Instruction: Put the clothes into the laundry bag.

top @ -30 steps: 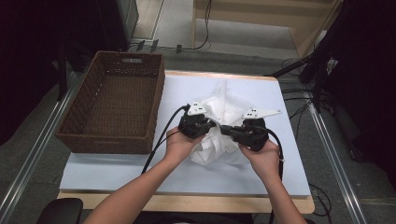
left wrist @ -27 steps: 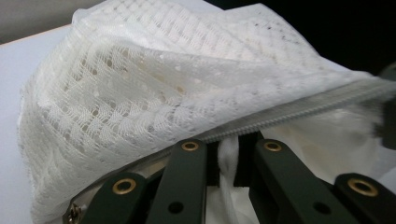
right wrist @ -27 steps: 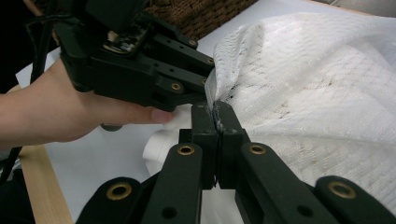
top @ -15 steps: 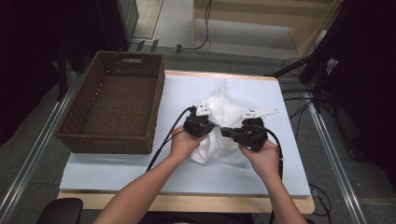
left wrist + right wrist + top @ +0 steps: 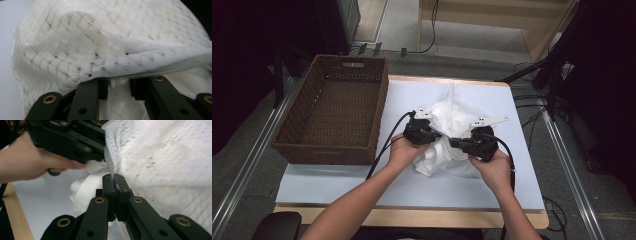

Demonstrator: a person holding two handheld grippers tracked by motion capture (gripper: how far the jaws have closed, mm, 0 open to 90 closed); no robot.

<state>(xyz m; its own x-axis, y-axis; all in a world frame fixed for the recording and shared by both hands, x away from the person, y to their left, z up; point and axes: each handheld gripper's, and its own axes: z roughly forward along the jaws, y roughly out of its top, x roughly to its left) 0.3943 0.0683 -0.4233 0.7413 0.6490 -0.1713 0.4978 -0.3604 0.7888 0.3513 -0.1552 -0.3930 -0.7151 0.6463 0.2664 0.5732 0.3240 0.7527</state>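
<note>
Working a white mesh bag (image 5: 447, 125) at mid-table, right of centre, with white cloth (image 5: 432, 160) spilling from its near side. The zippered edge (image 5: 150, 73) of the bag is pinched flat between the closed jaws of the right gripper (image 5: 114, 180). The jaws of the left gripper (image 5: 118, 83) have just been opening; they stand a little apart under the same edge, pads apparently off it, cloth visible in the gap. The step is judged to be opening or loading the bag: one side anchored, the other being regripped. Next, a fresh bite on the mesh by the left gripper is called for, with the right hold kept firm so the mouth can be spread.

A pale blue mat (image 5: 337, 175) covers the wooden table (image 5: 412, 217). A brown wicker basket (image 5: 332, 152) sits at far left. Beyond, dim floor and trailing cables (image 5: 532, 95) are noted.
</note>
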